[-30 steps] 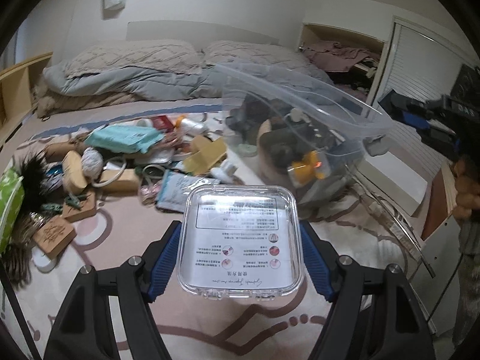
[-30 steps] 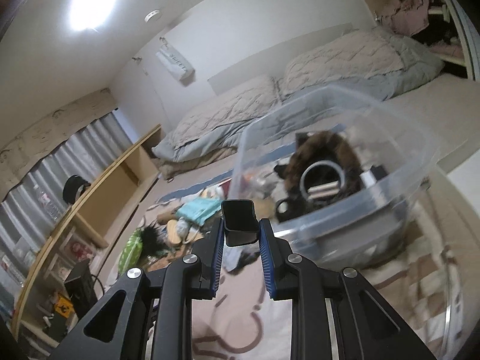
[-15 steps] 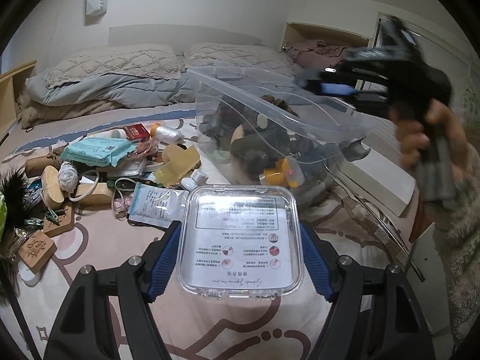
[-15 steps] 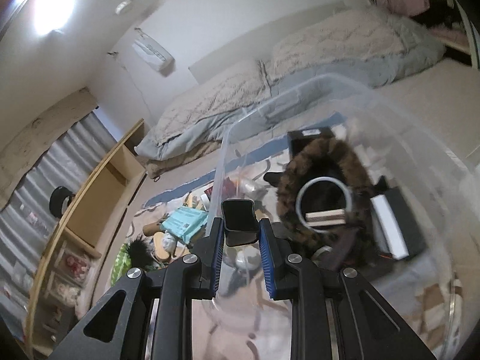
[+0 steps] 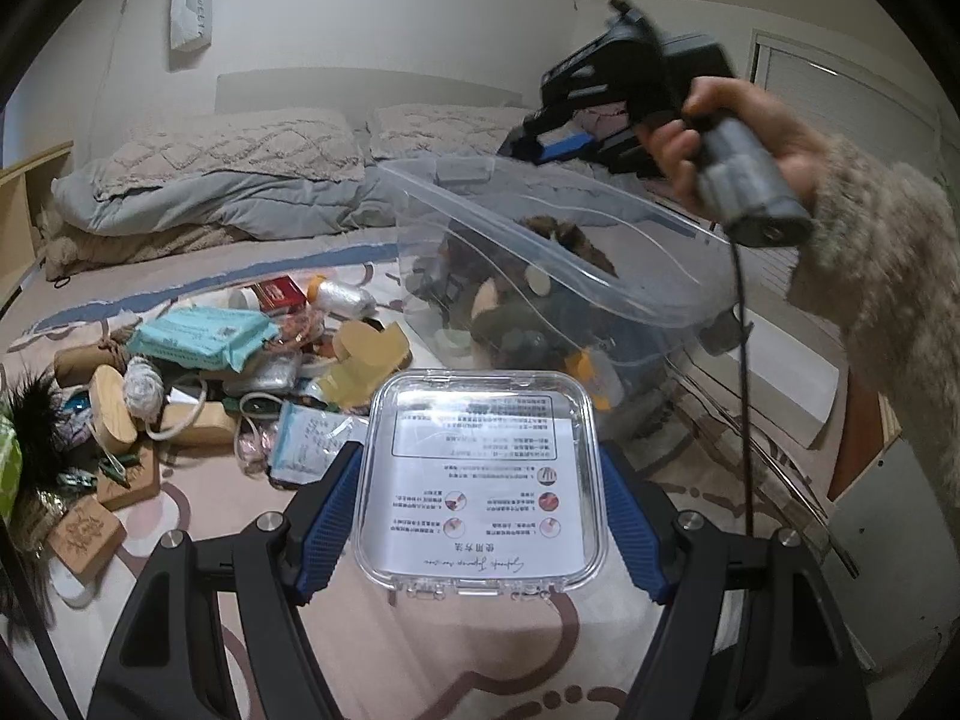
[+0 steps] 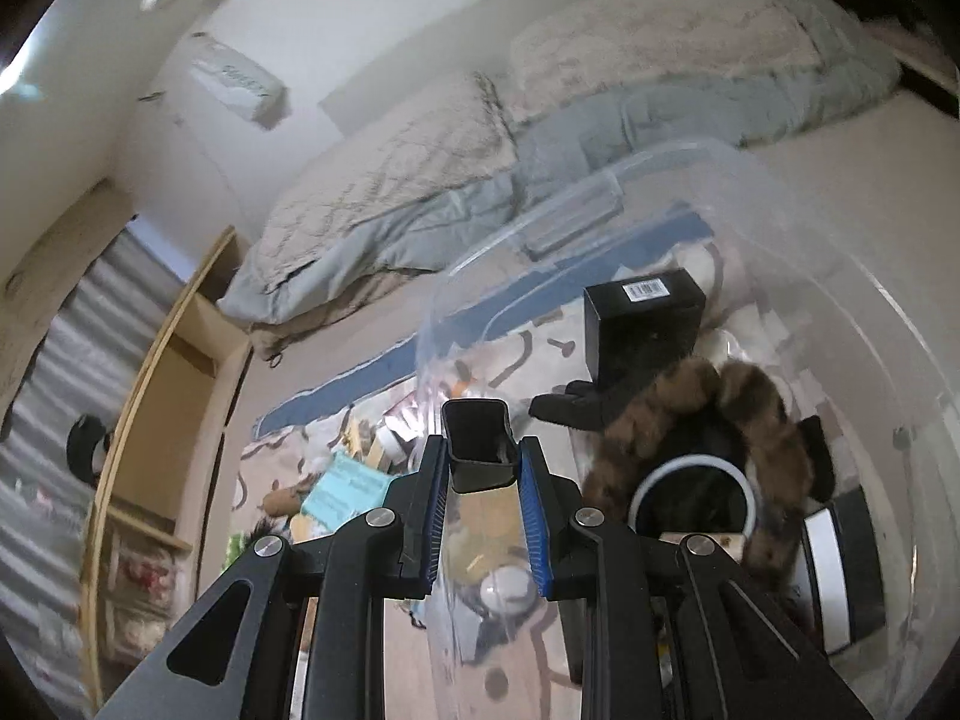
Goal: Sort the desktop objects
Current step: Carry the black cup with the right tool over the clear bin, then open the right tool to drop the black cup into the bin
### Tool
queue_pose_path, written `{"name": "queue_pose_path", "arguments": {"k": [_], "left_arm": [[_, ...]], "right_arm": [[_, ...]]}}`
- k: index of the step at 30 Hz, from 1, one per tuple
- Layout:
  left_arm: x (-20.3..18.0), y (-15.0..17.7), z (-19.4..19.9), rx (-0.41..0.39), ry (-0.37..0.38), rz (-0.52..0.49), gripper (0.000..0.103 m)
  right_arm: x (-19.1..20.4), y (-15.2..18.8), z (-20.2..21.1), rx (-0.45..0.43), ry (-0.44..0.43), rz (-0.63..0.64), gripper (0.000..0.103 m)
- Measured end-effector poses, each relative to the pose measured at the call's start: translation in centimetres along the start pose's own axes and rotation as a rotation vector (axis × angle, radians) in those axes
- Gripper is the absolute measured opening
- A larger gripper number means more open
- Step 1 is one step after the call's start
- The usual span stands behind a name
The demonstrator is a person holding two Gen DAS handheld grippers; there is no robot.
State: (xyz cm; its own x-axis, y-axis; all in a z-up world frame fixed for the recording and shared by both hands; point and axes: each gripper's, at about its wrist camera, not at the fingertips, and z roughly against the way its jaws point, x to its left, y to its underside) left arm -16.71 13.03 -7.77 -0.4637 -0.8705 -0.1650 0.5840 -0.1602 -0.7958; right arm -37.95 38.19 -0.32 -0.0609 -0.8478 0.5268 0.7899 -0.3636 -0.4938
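inside clear bin (image 6: pixel 690 192): barcoded black box (image 6: pixel 645 324).

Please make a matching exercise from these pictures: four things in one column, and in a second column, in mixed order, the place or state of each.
Things:
1. clear case
2. small black cup
3. black box
4. teal pack

Places or states:
a. lying in the pile on the mat
b. held between the jaws of the right gripper
c. inside the clear bin
d. held between the jaws of the left gripper

Pairs: 1-d, 2-b, 3-c, 4-a
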Motion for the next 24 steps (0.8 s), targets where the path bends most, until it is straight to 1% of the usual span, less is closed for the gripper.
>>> {"name": "queue_pose_path", "arguments": {"k": [5, 7, 9, 13, 15, 18, 20, 21, 22, 24], "left_arm": [[1.6, -0.4, -0.2, -0.015, -0.001, 0.027, 0.076], [2.3, -0.4, -0.5, -0.014, -0.005, 0.033, 0.076], [2.9, -0.5, -0.8, -0.014, -0.009, 0.036, 0.076], [4.4, -0.5, -1.3, -0.018, -0.015, 0.063, 0.076], [5.0, -0.4, -1.5, -0.016, -0.014, 0.075, 0.076], [5.8, -0.1, -1.6, -0.014, -0.019, 0.088, 0.076], [6.2, -0.1, -1.7, -0.015, -0.018, 0.102, 0.076], [6.5, -0.1, -1.7, -0.016, -0.017, 0.110, 0.076], [6.6, -0.2, -1.8, -0.018, -0.015, 0.118, 0.076], [6.6, -0.5, -1.6, -0.023, -0.006, 0.127, 0.076]], "right_arm": [[-1.2, -2.8, -3.5, 0.042, 0.046, -0.101, 0.024], [-2.0, -3.6, -4.8, 0.049, 0.013, -0.177, 0.024], [-2.2, -4.1, -5.9, 0.057, -0.001, -0.219, 0.024], [-1.9, -4.9, -8.0, 0.062, 0.013, -0.233, 0.024], [-1.8, -5.2, -8.6, 0.034, 0.011, -0.238, 0.024], [-1.9, -5.6, -8.8, 0.005, -0.015, -0.241, 0.024], [-2.4, -5.6, -8.7, 0.001, -0.044, -0.261, 0.031], [-2.7, -5.6, -8.4, -0.003, -0.055, -0.269, 0.048], [-2.9, -5.6, -8.1, -0.008, -0.056, -0.271, 0.062], [-3.1, -5.6, -7.3, -0.019, -0.061, -0.262, 0.062]]}}
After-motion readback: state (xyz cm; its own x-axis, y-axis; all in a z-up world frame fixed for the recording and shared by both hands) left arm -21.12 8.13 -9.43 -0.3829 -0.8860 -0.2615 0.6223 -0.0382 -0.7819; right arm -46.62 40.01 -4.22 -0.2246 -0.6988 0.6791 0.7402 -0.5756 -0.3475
